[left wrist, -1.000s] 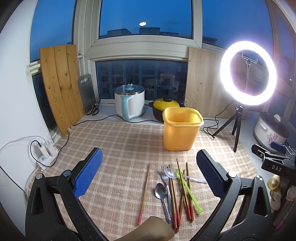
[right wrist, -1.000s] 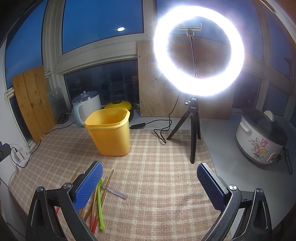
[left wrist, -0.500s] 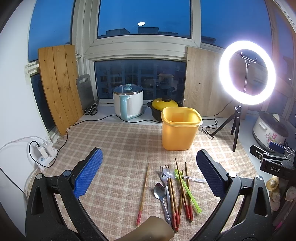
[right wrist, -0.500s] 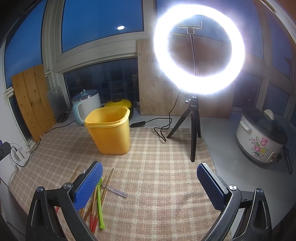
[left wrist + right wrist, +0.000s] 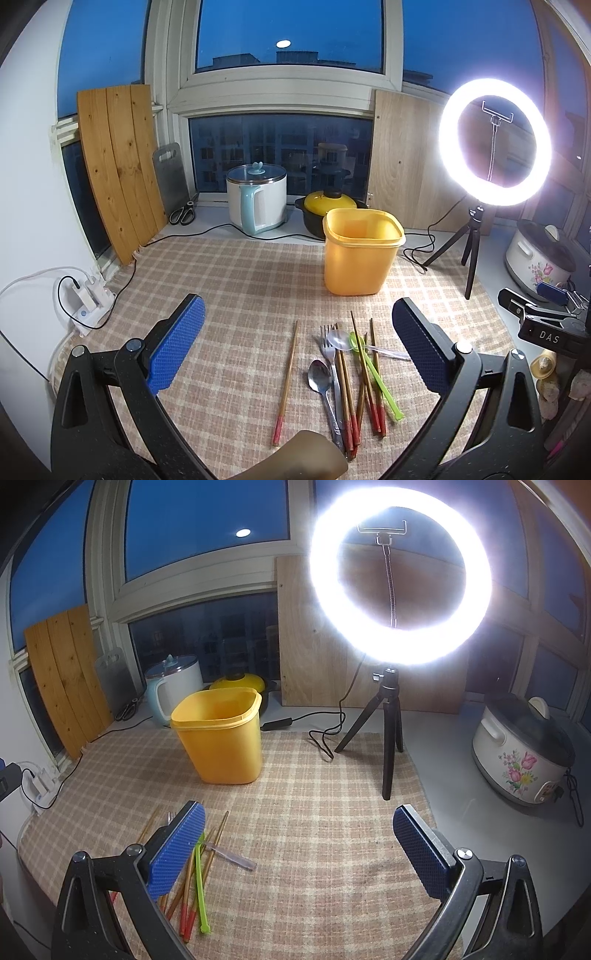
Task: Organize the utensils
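A pile of utensils lies on the checked mat: several red-tipped wooden chopsticks (image 5: 364,384), a metal spoon (image 5: 320,376), a metal fork (image 5: 328,347), a clear plastic spoon (image 5: 341,339) and a green plastic stick (image 5: 380,384). One chopstick (image 5: 286,380) lies apart to the left. An empty yellow bin (image 5: 360,251) stands behind them. My left gripper (image 5: 297,347) is open above the pile, holding nothing. My right gripper (image 5: 299,843) is open and empty to the right of the pile (image 5: 192,882); the bin (image 5: 218,738) is at its far left.
A lit ring light on a black tripod (image 5: 389,738) stands at the mat's right rear with its cable (image 5: 321,734). A white floral cooker (image 5: 521,760) sits far right. A kettle (image 5: 256,199), a yellow-lidded pot (image 5: 328,208), wooden boards (image 5: 118,162) and a power strip (image 5: 88,299) line the back and left.
Both views have shifted only slightly. The bin and the utensils sit a little higher in the left wrist view. Both grippers stay open and empty.
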Demonstrator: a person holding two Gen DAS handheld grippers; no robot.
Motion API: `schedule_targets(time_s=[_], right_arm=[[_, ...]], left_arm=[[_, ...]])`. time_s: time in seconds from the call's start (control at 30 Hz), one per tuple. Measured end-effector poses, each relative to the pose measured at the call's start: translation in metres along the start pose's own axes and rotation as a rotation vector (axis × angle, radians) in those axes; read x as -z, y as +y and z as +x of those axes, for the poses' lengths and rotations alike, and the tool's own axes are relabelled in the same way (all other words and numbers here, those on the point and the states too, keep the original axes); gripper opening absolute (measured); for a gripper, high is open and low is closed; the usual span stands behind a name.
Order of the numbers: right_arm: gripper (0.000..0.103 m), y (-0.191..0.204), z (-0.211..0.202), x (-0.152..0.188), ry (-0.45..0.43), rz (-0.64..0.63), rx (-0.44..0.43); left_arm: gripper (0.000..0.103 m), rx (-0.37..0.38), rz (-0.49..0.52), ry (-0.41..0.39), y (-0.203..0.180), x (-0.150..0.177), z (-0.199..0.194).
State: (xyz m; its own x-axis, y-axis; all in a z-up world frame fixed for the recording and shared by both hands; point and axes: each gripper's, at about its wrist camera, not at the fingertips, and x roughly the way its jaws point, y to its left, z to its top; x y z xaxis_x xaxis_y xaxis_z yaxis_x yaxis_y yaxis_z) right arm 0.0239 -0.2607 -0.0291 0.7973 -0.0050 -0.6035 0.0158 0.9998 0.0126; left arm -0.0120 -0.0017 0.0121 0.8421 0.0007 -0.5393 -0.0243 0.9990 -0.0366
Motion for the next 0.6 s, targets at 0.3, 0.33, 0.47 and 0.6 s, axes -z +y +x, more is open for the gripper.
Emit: schedule_targets(time_s=[0.3, 0.33, 0.47, 0.6], right_arm=[[0.103, 0.002, 0.004, 0.001, 0.011, -0.006, -0.007], [0.103, 0.003, 0.005, 0.001, 0.013, -0.007, -0.008], [0.103, 0.005, 0.008, 0.001, 0.018, -0.016, -0.010], [0.103, 0.005, 0.013, 0.002, 0.029, -0.028, -0.016]], left_arm=[[0.103, -0.001, -0.006, 0.011, 0.001, 0.005, 0.007], [0.103, 0.000, -0.008, 0.014, 0.002, 0.006, 0.008], [0.103, -0.007, -0.011, 0.020, 0.004, 0.008, 0.011], [0.103, -0.023, -0.020, 0.033, 0.010, 0.010, 0.018]])
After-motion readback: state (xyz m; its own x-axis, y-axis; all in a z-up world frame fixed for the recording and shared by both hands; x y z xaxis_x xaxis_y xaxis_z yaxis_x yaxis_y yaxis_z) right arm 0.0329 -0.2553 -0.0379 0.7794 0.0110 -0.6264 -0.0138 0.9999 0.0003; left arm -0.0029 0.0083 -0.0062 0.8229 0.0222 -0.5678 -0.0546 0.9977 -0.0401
